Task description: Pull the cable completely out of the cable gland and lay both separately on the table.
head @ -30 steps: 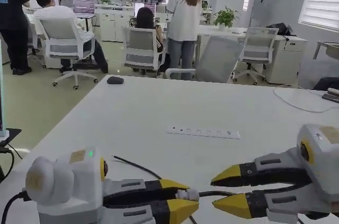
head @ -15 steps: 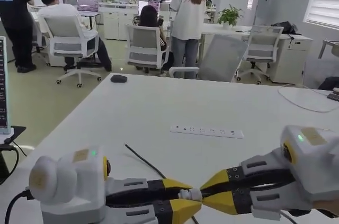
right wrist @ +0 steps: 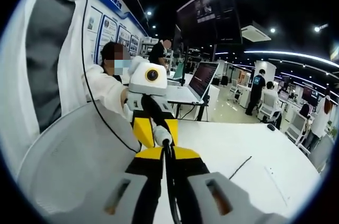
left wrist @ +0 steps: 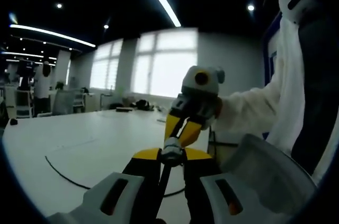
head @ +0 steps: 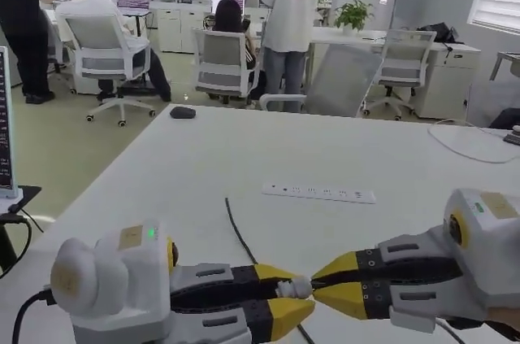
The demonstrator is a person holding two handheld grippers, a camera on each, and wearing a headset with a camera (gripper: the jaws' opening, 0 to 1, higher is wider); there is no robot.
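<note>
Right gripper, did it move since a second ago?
Yes. Against the power strip, the right gripper slid left and shut on the cable, beside the cable gland the left gripper holds.

Left gripper (head: 296, 290) and right gripper (head: 318, 287): white housings, black fingers (head: 236, 289) with yellow tips. A green light (head: 150, 234) marks the left housing. The person wears a white sleeve (left wrist: 249, 110).

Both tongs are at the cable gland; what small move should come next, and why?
Probably draw the right tongs straight back, away from the left tongs. The left looks shut on the cable gland and the right on the cable beside it, which is still threaded through.
</note>
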